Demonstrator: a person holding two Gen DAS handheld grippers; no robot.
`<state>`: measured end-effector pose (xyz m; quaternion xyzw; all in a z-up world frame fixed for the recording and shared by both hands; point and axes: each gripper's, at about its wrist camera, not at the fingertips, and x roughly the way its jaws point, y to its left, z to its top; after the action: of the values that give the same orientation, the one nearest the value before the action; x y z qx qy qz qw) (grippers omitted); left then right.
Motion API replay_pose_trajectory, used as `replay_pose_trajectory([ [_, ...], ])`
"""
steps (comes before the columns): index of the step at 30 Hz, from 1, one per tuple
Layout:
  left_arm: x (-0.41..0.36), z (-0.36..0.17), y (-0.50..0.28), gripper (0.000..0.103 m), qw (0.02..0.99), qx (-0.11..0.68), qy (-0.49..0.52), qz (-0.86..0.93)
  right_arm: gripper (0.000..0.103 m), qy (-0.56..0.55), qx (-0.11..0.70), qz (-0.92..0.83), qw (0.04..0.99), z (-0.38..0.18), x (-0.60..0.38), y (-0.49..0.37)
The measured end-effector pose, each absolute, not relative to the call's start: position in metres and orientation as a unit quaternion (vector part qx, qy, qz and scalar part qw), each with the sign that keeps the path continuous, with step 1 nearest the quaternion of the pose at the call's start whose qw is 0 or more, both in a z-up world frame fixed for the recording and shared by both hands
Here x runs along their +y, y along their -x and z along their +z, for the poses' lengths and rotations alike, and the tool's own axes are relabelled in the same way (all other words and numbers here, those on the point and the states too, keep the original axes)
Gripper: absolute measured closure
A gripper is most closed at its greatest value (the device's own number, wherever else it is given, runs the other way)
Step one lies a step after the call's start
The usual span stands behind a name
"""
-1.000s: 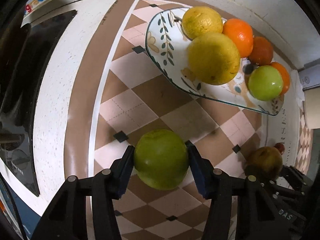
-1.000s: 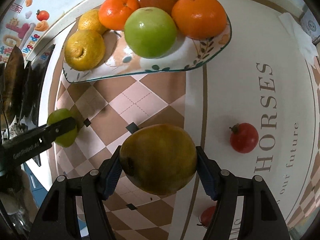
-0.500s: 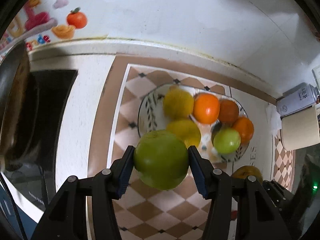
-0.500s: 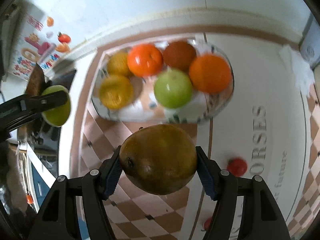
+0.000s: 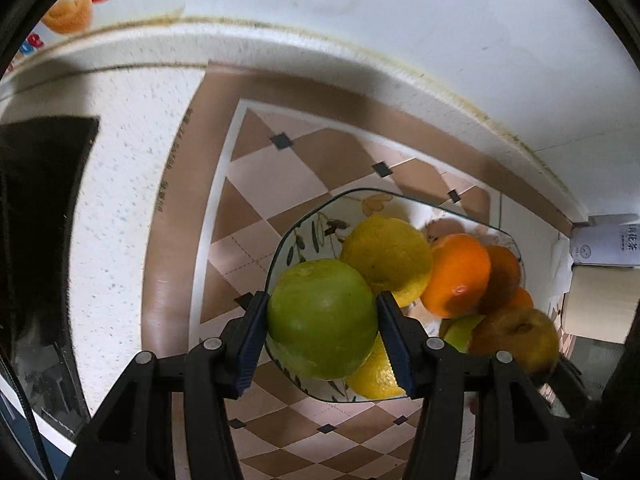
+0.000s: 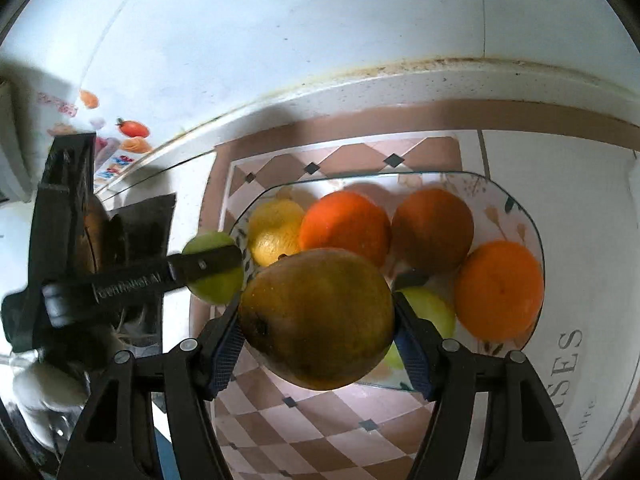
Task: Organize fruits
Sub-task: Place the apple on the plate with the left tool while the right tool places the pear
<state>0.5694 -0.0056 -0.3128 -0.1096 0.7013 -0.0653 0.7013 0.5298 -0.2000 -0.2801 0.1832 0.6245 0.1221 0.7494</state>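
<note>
Left wrist view: the left claw (image 5: pixel 322 320) squeezes a green apple (image 5: pixel 322 318) over the plate's (image 5: pixel 298 232) near edge. The right claw (image 6: pixel 318 320) squeezes a brown pear (image 6: pixel 318 318) there too. Both fruits are being carried to the plate. Next, lower them into bare spots and let go.

A smooth, waxy-glossy skin is seen on the green apple (image 5: pixel 322 318). The brownish pear (image 6: pixel 318 318) is dull and faintly speckled. Pitted, semi-matt peel is noted on the yellow citrus (image 5: pixel 386 258) and the oranges (image 6: pixel 346 226). The plate (image 6: pixel 520 216) appears to be clear glass with a printed leaf pattern. Gripper fingers (image 5: pixel 250 344) are matt black plastic with ribbed blue pads. The countertop (image 5: pixel 120 184) is speckled, stone-like.
</note>
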Motion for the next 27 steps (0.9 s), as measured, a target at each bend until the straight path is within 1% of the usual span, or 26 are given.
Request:
replay_pose_trajectory([
  [4, 0.002, -0.319, -0.570, 0.049, 0.691, 0.708, 0.132, -0.061, 0.029, -0.163, 0.634, 0.119, 0.746, -0.282, -0.196, -0.540],
  [8, 0.007, -0.321, -0.571, 0.048, 0.686, 0.711, 0.144, -0.058, 0.028, -0.168, 0.639, 0.114, 0.742, -0.285, -0.196, -0.545],
  [15, 0.006, -0.312, -0.565, 0.048, 0.698, 0.702, 0.127, -0.054, 0.028, -0.144, 0.637, 0.107, 0.750, -0.289, -0.189, -0.542],
  [16, 0.004, -0.312, -0.564, 0.045, 0.701, 0.700, 0.123, -0.053, 0.028, -0.141, 0.636, 0.106, 0.751, -0.289, -0.187, -0.541],
  [17, 0.002, -0.309, -0.563, 0.033, 0.704, 0.698, 0.119, -0.053, 0.028, -0.142, 0.635, 0.108, 0.751, -0.289, -0.188, -0.540],
  [19, 0.003, -0.305, -0.562, 0.019, 0.711, 0.692, 0.115, -0.052, 0.028, -0.145, 0.630, 0.110, 0.755, -0.286, -0.187, -0.539],
  [21, 0.004, -0.300, -0.560, 0.019, 0.717, 0.686, 0.112, -0.051, 0.026, -0.147, 0.625, 0.111, 0.759, -0.282, -0.187, -0.538],
  [22, 0.004, -0.299, -0.559, 0.019, 0.719, 0.685, 0.108, -0.050, 0.022, -0.147, 0.624, 0.111, 0.760, -0.281, -0.189, -0.537],
  [24, 0.005, -0.293, -0.556, 0.017, 0.725, 0.681, 0.093, -0.042, 0.019, -0.148, 0.618, 0.103, 0.765, -0.277, -0.192, -0.534],
  [25, 0.006, -0.291, -0.555, 0.012, 0.729, 0.678, 0.088, -0.039, 0.017, -0.149, 0.617, 0.100, 0.766, -0.276, -0.194, -0.533],
  [26, 0.006, -0.286, -0.551, 0.004, 0.736, 0.671, 0.079, -0.037, 0.015, -0.147, 0.616, 0.093, 0.768, -0.274, -0.196, -0.531],
  [27, 0.007, -0.282, -0.548, 0.003, 0.742, 0.666, 0.073, -0.035, 0.009, -0.137, 0.612, 0.080, 0.775, -0.270, -0.198, -0.527],
])
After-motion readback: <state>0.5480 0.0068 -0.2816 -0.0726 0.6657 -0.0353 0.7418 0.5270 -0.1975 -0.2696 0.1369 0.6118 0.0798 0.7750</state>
